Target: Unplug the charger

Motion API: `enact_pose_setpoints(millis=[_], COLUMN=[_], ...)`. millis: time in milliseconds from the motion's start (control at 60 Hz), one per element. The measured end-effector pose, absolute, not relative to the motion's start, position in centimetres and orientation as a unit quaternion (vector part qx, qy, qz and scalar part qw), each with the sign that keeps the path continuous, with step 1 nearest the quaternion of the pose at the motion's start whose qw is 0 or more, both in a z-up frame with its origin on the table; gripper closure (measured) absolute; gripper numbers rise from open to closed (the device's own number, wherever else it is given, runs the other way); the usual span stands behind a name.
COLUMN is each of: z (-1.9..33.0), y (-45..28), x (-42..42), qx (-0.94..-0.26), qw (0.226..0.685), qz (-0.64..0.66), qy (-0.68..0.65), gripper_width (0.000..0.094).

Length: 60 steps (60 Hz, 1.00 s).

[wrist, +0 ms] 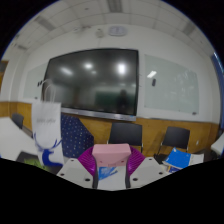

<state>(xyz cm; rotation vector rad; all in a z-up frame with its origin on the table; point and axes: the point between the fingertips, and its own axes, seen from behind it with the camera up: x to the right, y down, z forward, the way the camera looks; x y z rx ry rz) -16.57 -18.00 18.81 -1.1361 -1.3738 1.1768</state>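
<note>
Charger indistinct; pink block (110, 152) between tongs (108, 166); chairs (126, 133) beyond

A tall white thing (46, 118) stands up at the left side of the table (15, 148). It looks thin and see-through. It may be the charger, but I cannot tell. The claw (112, 172) is wide apart, well away from it.

We see large dark screen (98, 80) on far wall, whiteboard (184, 88) beside it. Black chairs (126, 134) below. White bag (46, 122) near table (15, 148). Pink box (111, 153) just beyond gripper (111, 170) fingers; finger state unclear.
</note>
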Motion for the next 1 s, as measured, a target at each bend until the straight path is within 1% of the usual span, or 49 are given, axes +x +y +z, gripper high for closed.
enact_pose_setpoints(millis=[50,117,167,200,233,250,333,383,467,567,617,700,767,783,850,883,900,933,1000], z=[20.7,23.2,23.9,23.8,23.1,22.4,19.5,17.0,11.8,6.2,3.8,0.8,-0.7,-1.0,-1.3,-1.0,-0.8,0.1,2.9], y=[-16.4,-13.5,-11.2,-9.6,-7.9,-7.0,-2.3,0.3,4.1,6.7,6.9,6.6,6.4,6.3,6.6,6.6,6.6,6.5,6.5], x=[-17.4,-17.9,-17.4,-17.1,-16.7,-16.2,-15.3,-14.4,-13.4,-12.5,-12.2,-12.2,-12.4,-12.4,-12.2,-12.0,-11.8,-11.4,-9.7], qx=[-0.492,-0.535,-0.555,-0.567,-0.579,-0.586,-0.609,-0.621,-0.649,-0.67,-0.681,-0.692,-0.691,-0.691,-0.69,-0.689,-0.688,-0.686,-0.684], qw=[0.474,0.451,0.448,0.447,0.443,0.44,0.434,0.434,0.402,0.374,0.347,0.308,0.29,0.288,0.285,0.283,0.282,0.282,0.278], qz=[0.481,0.489,0.479,0.466,0.45,0.443,0.402,0.371,0.333,0.291,0.283,0.275,0.268,0.265,0.252,0.252,0.253,0.258,0.264], qy=[-0.55,-0.52,-0.512,-0.512,-0.516,-0.516,-0.529,-0.537,-0.553,-0.571,-0.579,-0.592,-0.606,-0.607,-0.615,-0.618,-0.619,-0.62,-0.62], gripper_width=[0.0576,0.0574,0.0571,0.057,0.0566,0.054,0.0537,0.0537,0.0518,0.0501,0.0467,0.0399,0.0362,0.0323,0.005,0.0112,0.0113,0.0076,0.0074])
